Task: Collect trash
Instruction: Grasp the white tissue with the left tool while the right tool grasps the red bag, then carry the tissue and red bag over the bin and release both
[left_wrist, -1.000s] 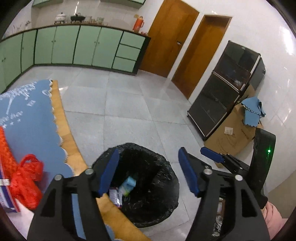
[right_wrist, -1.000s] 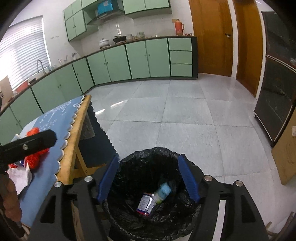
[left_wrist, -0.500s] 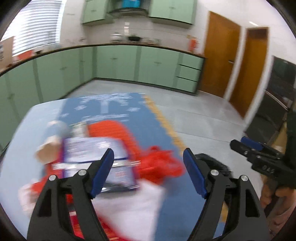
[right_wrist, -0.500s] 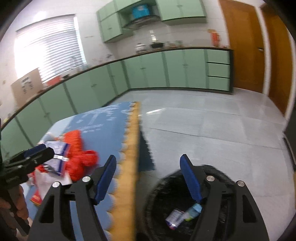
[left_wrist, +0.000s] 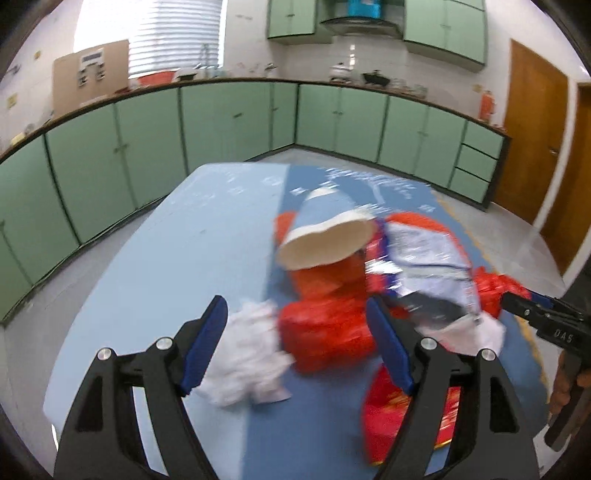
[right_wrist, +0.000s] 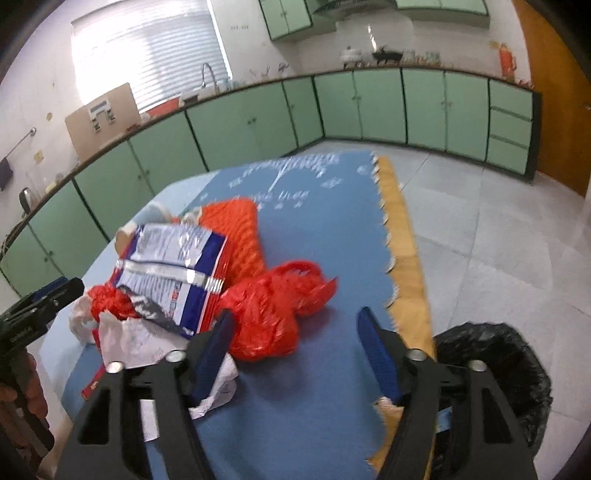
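Both jaws spread and empty, the left hand-held gripper (left_wrist: 295, 332) hovers just above the crumpled tissue (left_wrist: 247, 354).

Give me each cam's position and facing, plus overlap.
Left wrist: on left gripper, open, over the table, facing paper cup and crumpled tissue; right gripper at right edge.
Right wrist: on right gripper, open, facing red plastic bag, trash bin.
Shared: snack wrapper.
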